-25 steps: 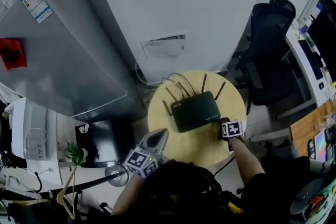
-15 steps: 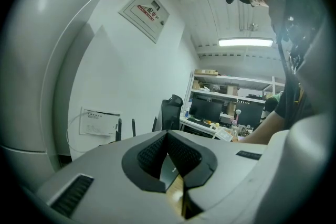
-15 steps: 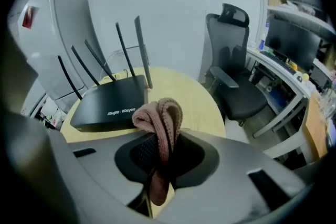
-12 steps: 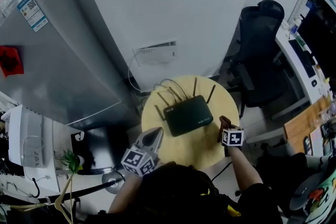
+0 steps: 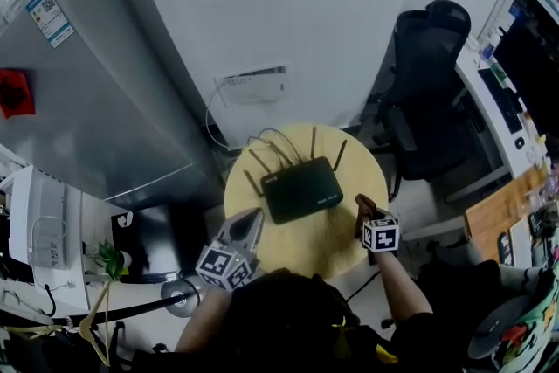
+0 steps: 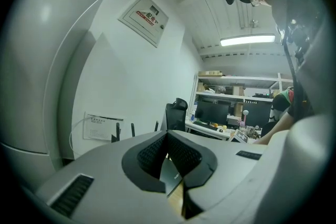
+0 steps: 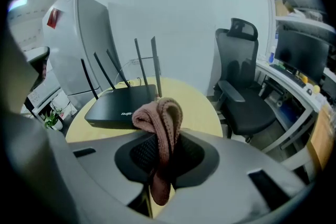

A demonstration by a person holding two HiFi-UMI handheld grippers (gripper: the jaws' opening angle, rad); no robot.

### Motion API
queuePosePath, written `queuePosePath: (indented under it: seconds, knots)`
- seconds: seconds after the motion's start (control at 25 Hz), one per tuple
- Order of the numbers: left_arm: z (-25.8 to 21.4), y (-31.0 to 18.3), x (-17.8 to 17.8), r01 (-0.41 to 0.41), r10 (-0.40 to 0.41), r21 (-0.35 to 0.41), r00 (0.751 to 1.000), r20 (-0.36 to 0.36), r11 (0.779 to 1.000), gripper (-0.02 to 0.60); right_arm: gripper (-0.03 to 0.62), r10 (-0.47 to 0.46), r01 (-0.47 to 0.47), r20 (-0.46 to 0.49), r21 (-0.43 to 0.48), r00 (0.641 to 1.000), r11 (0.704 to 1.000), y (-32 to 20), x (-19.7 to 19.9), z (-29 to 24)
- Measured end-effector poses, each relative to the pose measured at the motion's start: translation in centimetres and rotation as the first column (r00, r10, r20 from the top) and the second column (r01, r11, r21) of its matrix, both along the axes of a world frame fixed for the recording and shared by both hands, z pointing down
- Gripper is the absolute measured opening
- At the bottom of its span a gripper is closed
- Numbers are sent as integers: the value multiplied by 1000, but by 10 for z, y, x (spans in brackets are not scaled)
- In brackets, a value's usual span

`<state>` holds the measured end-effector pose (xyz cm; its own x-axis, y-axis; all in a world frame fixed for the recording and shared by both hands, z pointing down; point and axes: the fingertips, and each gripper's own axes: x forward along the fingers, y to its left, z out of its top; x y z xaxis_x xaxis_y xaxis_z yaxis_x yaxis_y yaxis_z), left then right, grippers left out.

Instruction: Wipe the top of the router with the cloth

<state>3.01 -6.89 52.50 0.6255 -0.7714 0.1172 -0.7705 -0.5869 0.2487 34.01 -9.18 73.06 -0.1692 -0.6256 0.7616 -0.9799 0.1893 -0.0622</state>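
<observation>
A black router [image 5: 301, 189] with several upright antennas lies on a round yellow table [image 5: 297, 253]. In the right gripper view the router [image 7: 122, 105] sits ahead and left of the jaws. My right gripper [image 5: 365, 210] hovers just right of the router, near the table's right edge, shut on a pinkish-brown knitted cloth [image 7: 160, 123] that bulges up between the jaws. My left gripper [image 5: 249, 227] is over the table's front left, a little short of the router, shut with nothing in it. In its own view, my left gripper [image 6: 168, 135] points over the router top.
A black office chair [image 5: 428, 92] stands right of the table, with a desk and monitors [image 5: 515, 74] beyond it. A tall grey cabinet [image 5: 96, 100] fills the left. Cables run from the router to a wall panel [image 5: 253, 86]. A plant [image 5: 109, 258] sits at lower left.
My right gripper, with the cloth in it, has drawn back from the router's right corner toward the table edge. The left gripper has kept its place beside the router.
</observation>
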Motion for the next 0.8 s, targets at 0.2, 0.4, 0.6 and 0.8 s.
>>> queuePosePath:
  seconds: [0.2,0.4,0.6,0.8]
  knots:
    - [-2,9,-4,77,-77,0,997,10,997,2,64,-47,41,69,78,997,996,0,-5,-11]
    - [-1,28,-16,156,-156,-4,988,11,988,2,64,-116,77,174,216,978,973,0,-21,-37]
    - [3,47,-35,217,-217,-16,976,15,976,2,64,-114,34,265,286,958,957,0,-33,-52]
    - [-1,58,-59,262,-262,1,965,-15,965,2,64,-50,-54,316,312,947,949,2,-30,-76]
